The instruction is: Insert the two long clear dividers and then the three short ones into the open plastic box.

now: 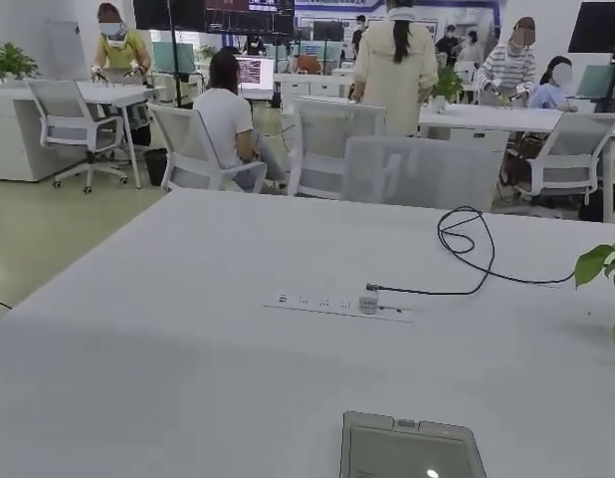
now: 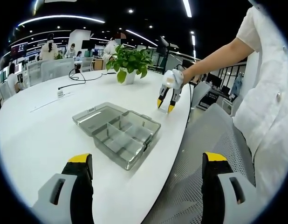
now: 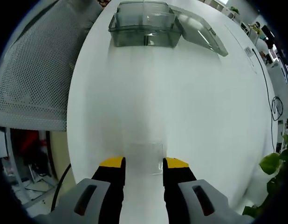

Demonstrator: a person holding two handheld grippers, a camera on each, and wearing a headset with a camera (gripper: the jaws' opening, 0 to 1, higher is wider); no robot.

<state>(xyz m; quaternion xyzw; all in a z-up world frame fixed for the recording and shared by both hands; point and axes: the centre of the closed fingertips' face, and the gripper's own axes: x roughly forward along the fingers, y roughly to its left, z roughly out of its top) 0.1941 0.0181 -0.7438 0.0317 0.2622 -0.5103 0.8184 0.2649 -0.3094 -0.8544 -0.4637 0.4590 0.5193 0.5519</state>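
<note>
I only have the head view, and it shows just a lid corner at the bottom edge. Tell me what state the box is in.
Observer: In the left gripper view the box lies open, its lid flat alongside, and clear partitions already split it into compartments.
Operator: Report what the right gripper has.
Observer: The right gripper is low over the table with a clear divider between its tips. I cannot tell whether it is gripped.
</note>
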